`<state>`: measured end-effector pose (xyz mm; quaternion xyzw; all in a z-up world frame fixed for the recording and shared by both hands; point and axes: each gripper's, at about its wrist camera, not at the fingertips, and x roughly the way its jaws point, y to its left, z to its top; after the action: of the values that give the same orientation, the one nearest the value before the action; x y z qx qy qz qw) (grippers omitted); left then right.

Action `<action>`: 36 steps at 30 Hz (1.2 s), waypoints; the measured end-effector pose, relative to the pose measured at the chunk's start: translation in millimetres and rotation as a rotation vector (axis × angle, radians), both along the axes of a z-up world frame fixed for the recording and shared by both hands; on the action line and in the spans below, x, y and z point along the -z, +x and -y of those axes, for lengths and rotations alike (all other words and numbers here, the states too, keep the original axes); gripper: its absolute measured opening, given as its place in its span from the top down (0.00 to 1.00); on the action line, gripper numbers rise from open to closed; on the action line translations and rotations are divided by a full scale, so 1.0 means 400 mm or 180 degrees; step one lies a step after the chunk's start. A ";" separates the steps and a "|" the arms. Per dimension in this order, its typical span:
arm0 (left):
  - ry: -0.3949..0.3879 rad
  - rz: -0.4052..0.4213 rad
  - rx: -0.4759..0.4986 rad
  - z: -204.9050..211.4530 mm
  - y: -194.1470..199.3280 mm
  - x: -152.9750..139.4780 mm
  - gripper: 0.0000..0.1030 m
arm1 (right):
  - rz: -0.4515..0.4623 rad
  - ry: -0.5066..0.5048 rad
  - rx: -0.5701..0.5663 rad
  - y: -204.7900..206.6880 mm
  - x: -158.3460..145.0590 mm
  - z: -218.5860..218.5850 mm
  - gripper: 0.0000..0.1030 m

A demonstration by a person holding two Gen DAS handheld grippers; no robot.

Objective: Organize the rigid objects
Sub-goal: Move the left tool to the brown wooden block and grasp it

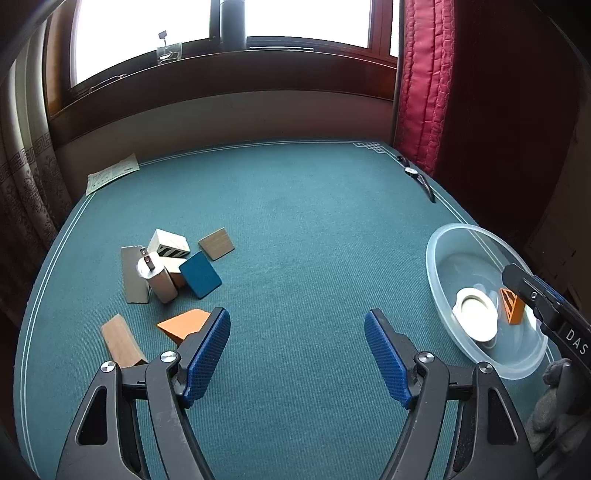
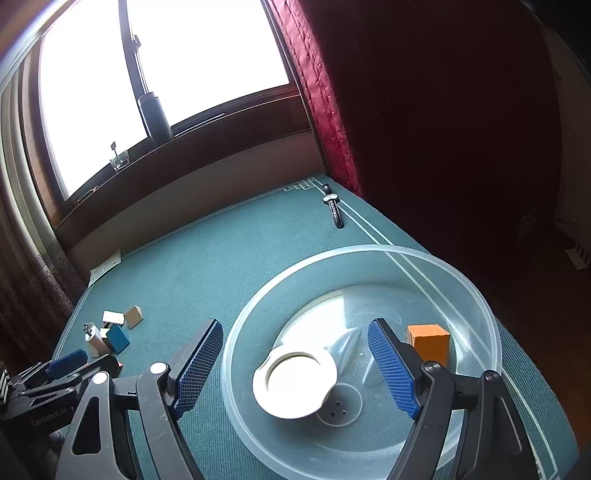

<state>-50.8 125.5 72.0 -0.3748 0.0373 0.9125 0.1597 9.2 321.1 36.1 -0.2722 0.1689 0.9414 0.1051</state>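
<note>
A teal cloth-covered table (image 1: 295, 229) with pale border lines reaches the wall under a wide window (image 1: 147, 33) blown out by daylight. A dark cylinder (image 1: 232, 22), perhaps a flask, stands on the brown sill. A red quilted curtain (image 1: 424, 85) hangs at the table's far right corner.

The left tool (image 1: 297, 349) hung low over the counter with its jaws spread wide and nothing between its blue ribbed pads (image 1: 207, 354). It sat nearer the counter's left edge and pointed toward the far edge. The right tool (image 2: 295, 363) was held toward the counter's right edge, tilted downward, its jaws equally wide apart and gripping nothing. Part of its black body showed at the right margin of the left wrist view, labelled "DAS".
</note>
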 end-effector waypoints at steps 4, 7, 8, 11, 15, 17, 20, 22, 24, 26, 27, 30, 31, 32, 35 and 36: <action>0.0005 0.0039 -0.0125 0.047 -0.006 0.013 0.26 | 0.0000 0.0040 -0.0121 -0.008 -0.003 0.043 0.18; -0.0003 0.0065 -0.0217 0.085 -0.008 0.024 0.26 | 0.0019 0.0047 -0.0226 -0.013 0.000 0.074 0.18; -0.0006 0.0072 -0.0248 0.099 -0.008 0.028 0.26 | 0.0029 0.0050 -0.0265 -0.016 0.001 0.086 0.18; -0.0027 0.0086 -0.0351 0.141 -0.009 0.038 0.26 | 0.0053 0.0080 -0.0390 -0.022 0.004 0.125 0.18; -0.0137 0.0090 -0.0478 0.202 -0.010 0.057 0.26 | 0.0078 0.0124 -0.0580 -0.026 0.006 0.179 0.18; -0.0219 0.0097 -0.0540 0.233 -0.014 0.068 0.26 | 0.0104 0.0136 -0.0674 -0.030 0.010 0.203 0.18; -0.0313 0.0120 -0.0623 0.279 -0.021 0.085 0.26 | 0.0161 0.0148 -0.0811 -0.039 0.017 0.241 0.17; -0.0346 0.0152 -0.0659 0.306 -0.026 0.096 0.26 | 0.0202 0.0152 -0.0894 -0.045 0.022 0.266 0.17; -0.0350 0.0194 -0.0672 0.328 -0.033 0.105 0.26 | 0.0249 0.0150 -0.0980 -0.050 0.029 0.287 0.17; -0.0349 0.0230 -0.0668 0.346 -0.040 0.114 0.26 | 0.0298 0.0136 -0.1056 -0.055 0.038 0.306 0.17; -0.0351 0.0245 -0.0660 0.353 -0.044 0.118 0.26 | 0.0321 0.0134 -0.1087 -0.056 0.042 0.316 0.17; -0.0404 0.0276 -0.0645 0.368 -0.057 0.133 0.25 | 0.0372 0.0152 -0.1169 -0.055 0.051 0.341 0.17; -0.0406 0.0289 -0.0619 0.371 -0.061 0.137 0.23 | 0.0387 0.0162 -0.1191 -0.055 0.053 0.349 0.17; -0.0411 0.0300 -0.0596 0.372 -0.065 0.140 0.21 | 0.0401 0.0168 -0.1212 -0.054 0.056 0.355 0.17; -0.0462 0.0286 -0.0508 0.366 -0.073 0.144 0.21 | 0.0443 0.0173 -0.1250 -0.054 0.062 0.368 0.17; -0.0494 0.0267 -0.0485 0.361 -0.076 0.145 0.21 | 0.0457 0.0173 -0.1257 -0.056 0.063 0.371 0.17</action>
<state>-81.1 -18.8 14.0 -0.4256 0.0725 0.8999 0.0619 -13.2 172.7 10.7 -0.3634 0.0789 0.9262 -0.0623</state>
